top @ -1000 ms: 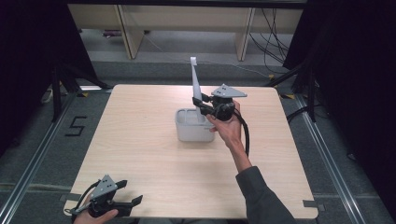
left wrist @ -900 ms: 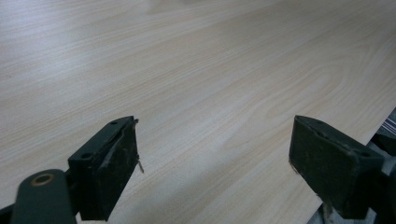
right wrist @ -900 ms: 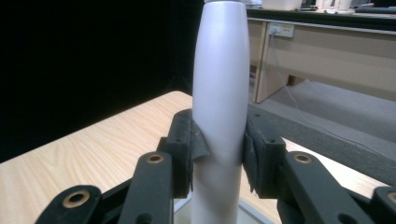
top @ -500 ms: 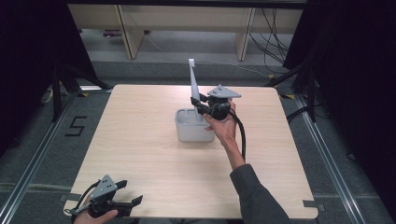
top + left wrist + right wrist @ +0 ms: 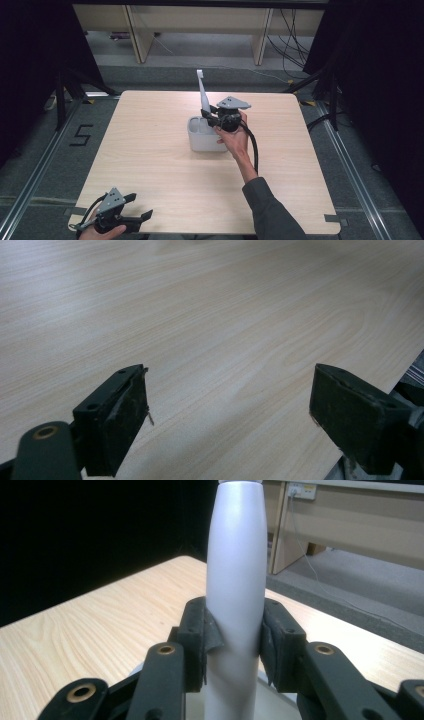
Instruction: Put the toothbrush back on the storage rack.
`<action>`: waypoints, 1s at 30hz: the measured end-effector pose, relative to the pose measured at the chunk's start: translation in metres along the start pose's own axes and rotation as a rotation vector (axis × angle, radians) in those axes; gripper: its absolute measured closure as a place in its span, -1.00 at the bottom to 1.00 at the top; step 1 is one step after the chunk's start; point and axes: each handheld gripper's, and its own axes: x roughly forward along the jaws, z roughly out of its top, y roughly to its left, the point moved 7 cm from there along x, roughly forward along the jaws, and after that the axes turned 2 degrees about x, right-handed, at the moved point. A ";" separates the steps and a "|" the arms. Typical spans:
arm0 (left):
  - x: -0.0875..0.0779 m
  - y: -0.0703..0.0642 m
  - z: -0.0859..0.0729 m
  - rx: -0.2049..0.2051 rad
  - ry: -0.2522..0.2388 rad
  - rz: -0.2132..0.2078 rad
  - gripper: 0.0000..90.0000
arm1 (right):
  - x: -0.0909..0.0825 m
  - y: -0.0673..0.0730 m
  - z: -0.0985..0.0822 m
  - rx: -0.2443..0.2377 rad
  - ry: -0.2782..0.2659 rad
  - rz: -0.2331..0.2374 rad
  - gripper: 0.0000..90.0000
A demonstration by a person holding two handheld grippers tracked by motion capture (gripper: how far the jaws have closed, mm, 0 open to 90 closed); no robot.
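Observation:
A long pale grey handle-like tool (image 5: 203,93) stands nearly upright over a grey rectangular tub (image 5: 202,142) in the middle of the table. My right gripper (image 5: 213,119) is shut on the tool's lower part, at the tub's rim; the tool's bottom end is hidden inside the tub. In the right gripper view the rounded tool (image 5: 235,565) rises between the pads, which press on both its sides. My left gripper (image 5: 141,206) rests at the table's front left corner, held by a hand. Its jaws stand wide apart over bare wood (image 5: 200,315) with nothing between them.
The light wooden table (image 5: 150,130) has open room left of and in front of the tub. Its front edge runs just beside the left gripper. Beyond the far edge lie grey floor, cables and wooden furniture legs.
The right gripper has sunk a little with the tool, bringing it lower into the tub. The left gripper has stayed put.

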 end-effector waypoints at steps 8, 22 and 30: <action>0.000 0.000 0.000 0.002 0.002 -0.002 -0.67 | 0.006 0.002 -0.011 -0.025 0.049 0.000 0.48; 0.000 -0.001 0.000 -0.001 0.002 -0.003 -0.67 | 0.010 0.003 -0.022 -0.017 0.117 -0.017 0.48; 0.000 0.001 -0.001 0.009 0.012 0.001 -0.67 | 0.010 0.005 -0.026 -0.033 0.162 -0.018 0.48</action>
